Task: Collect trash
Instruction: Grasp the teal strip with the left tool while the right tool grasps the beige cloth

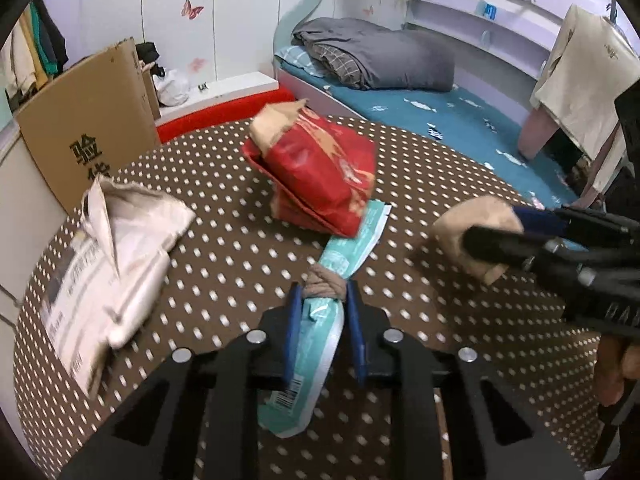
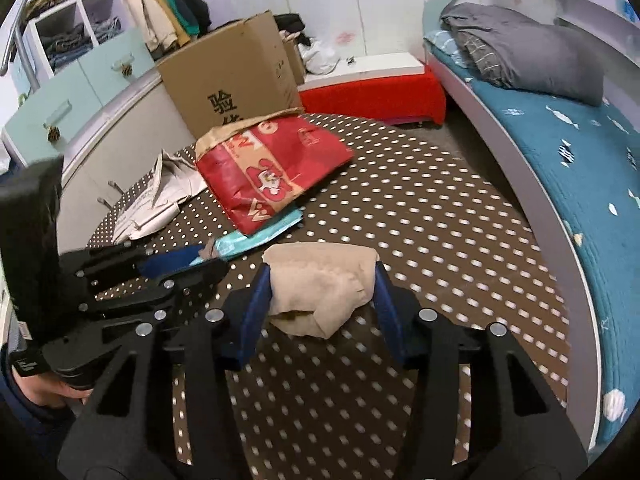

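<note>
My left gripper point(image 1: 323, 292) is shut on a teal plastic wrapper point(image 1: 340, 256) together with a small brown scrap point(image 1: 323, 282), over the brown polka-dot table point(image 1: 240, 248). The wrapper's far end lies under a red paper bag point(image 1: 320, 176). My right gripper point(image 2: 323, 280) is shut on a crumpled tan paper wad point(image 2: 320, 284), held just above the table point(image 2: 420, 216). In the left wrist view the right gripper point(image 1: 480, 236) and its wad point(image 1: 472, 216) show at right. The left gripper point(image 2: 200, 258) shows at left in the right wrist view, beside the red bag point(image 2: 268, 168).
A crumpled white paper package point(image 1: 112, 264) lies on the table's left side. A cardboard box point(image 2: 236, 72) stands beyond the table by a red bench point(image 2: 376, 92). A bed with a blue sheet point(image 2: 560, 152) and grey duvet runs along the right.
</note>
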Demonstrator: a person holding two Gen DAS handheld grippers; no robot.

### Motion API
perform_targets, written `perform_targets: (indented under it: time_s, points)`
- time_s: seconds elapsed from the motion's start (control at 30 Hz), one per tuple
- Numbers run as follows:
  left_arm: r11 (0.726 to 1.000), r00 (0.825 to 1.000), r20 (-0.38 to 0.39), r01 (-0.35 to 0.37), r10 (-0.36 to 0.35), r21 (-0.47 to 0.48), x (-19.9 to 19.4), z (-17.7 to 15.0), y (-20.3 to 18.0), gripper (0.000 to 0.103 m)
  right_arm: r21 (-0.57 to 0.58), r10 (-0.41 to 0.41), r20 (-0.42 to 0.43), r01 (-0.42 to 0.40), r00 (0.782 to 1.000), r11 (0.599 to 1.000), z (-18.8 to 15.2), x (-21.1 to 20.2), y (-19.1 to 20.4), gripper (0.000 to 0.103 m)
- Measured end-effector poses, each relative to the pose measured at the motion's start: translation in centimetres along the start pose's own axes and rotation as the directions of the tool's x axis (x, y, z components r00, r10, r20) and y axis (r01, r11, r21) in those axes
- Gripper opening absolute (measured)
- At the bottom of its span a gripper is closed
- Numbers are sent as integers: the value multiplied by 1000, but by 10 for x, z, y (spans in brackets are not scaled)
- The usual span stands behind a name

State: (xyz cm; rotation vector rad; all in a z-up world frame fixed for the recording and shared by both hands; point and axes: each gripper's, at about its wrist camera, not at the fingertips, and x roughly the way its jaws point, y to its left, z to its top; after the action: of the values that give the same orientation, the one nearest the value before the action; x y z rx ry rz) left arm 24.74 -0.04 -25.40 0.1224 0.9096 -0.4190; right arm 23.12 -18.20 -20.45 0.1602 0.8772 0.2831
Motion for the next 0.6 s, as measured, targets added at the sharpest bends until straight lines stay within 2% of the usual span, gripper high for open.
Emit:
perform_targets:
  time_s: [0.1, 0.3, 0.6]
  points:
    - [998, 1000, 5, 24, -24, -53, -11, -14, -5, 21, 12, 5, 21, -5, 1000, 1000, -4, -16, -6, 49]
    - [993, 999, 30, 28, -25, -115, -40, -41, -22, 21, 24, 26, 64, -28, 998, 999, -13, -43, -9, 49]
    - [974, 994, 106, 1, 23, -225, -97, -73, -37, 21, 8, 77, 130, -79, 989, 997, -17, -77, 3, 49]
